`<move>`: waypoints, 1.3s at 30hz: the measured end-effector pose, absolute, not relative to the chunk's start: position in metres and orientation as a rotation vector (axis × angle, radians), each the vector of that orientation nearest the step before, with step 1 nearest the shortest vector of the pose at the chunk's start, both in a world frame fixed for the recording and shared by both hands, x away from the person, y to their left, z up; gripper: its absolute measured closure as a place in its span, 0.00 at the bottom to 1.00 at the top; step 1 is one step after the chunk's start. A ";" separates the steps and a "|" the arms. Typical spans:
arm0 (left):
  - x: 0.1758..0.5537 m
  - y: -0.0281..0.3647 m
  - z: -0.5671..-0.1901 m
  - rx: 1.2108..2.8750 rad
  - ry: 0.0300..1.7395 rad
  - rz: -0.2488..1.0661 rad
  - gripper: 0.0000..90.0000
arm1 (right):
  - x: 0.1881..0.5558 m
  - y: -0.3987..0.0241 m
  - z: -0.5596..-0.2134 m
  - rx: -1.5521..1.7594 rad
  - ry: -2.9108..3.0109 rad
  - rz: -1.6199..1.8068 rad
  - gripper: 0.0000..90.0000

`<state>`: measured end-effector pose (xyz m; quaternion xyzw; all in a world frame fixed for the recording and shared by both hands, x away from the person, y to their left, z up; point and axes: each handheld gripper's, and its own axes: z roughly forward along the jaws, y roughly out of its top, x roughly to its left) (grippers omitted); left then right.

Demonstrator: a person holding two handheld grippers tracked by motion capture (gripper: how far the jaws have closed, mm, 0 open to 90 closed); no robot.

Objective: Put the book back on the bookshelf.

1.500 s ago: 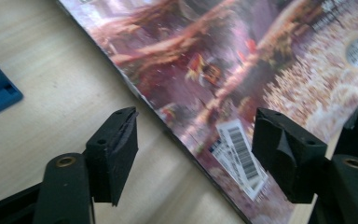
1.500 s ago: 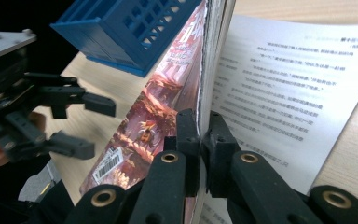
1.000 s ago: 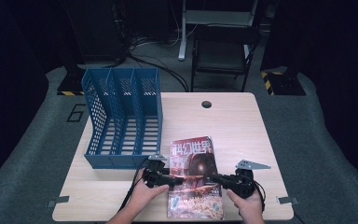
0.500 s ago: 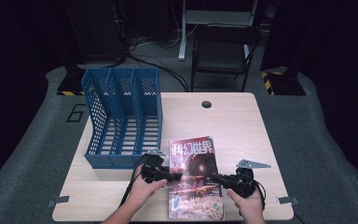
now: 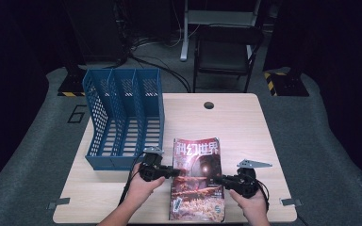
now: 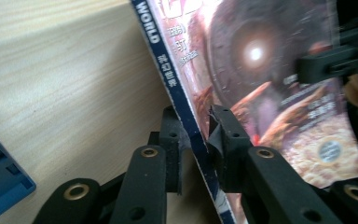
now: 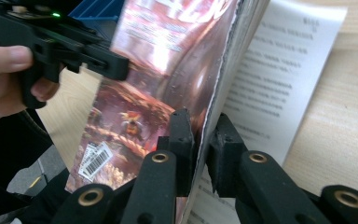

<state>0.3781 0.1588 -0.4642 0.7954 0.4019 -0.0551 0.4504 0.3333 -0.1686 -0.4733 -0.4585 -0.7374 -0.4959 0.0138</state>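
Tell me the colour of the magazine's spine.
Dark blue with white lettering on the magazine's spine; clearest in the left gripper view.

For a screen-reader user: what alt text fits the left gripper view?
The left tool clamps the blue spine edge of a red magazine on a wooden table. The right tool grips its far edge, and a blue rack corner shows at lower left.

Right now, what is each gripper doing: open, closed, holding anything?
Left gripper: jaws have just been closing, clamped on the magazine spine edge.
Right gripper: closed on the magazine's opposite edge.
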 end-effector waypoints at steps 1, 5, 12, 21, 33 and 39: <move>0.377 0.159 -0.462 1.958 0.994 -0.139 0.86 | 0.335 -0.169 -0.475 -1.435 -2.279 -1.537 0.88; 0.372 0.160 -0.453 1.964 0.962 -0.109 0.88 | 0.340 -0.168 -0.478 -1.468 -2.214 -1.521 0.83; 0.364 0.160 -0.441 1.971 0.910 -0.085 0.90 | 0.348 -0.174 -0.480 -1.518 -2.161 -1.509 0.82; 0.361 0.172 -0.420 1.972 0.832 -0.006 0.91 | 0.342 -0.168 -0.457 -1.483 -2.233 -1.594 0.93; 0.356 0.180 -0.406 1.983 0.779 0.139 0.91 | 0.317 -0.145 -0.417 -1.414 -2.575 -1.871 0.96; 0.351 0.180 -0.404 1.976 0.747 0.242 0.91 | 0.315 -0.143 -0.415 -1.395 -2.596 -1.939 0.96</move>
